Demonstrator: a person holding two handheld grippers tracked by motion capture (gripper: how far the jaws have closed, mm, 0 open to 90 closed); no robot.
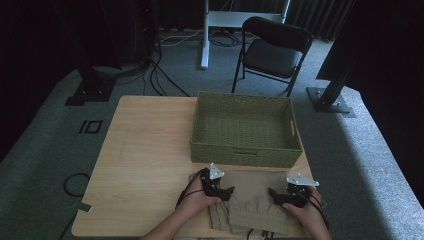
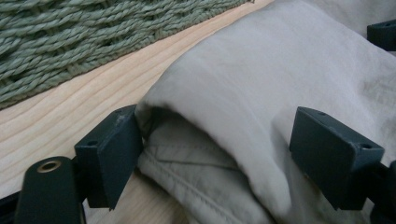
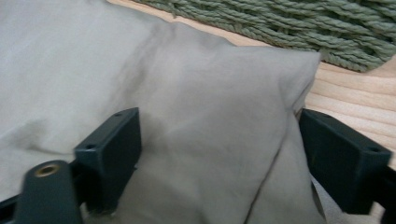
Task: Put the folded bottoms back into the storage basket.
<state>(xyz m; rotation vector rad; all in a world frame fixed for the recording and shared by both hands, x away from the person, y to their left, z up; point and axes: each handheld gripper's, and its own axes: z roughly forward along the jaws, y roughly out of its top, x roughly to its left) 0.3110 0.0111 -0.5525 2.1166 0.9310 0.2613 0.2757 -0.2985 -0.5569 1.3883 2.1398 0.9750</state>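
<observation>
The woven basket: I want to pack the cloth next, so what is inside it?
The woven basket looks empty: bare woven floor shows. Its near wall hides the strip of floor just behind it. The folded beige cloth lies outside, on the table.

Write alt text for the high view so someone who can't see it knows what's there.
A person's hands hold the left hand-held gripper and right hand-held gripper at opposite sides of folded beige cloth on a wooden table. A green woven basket sits just beyond; a black folding chair stands behind.
</observation>
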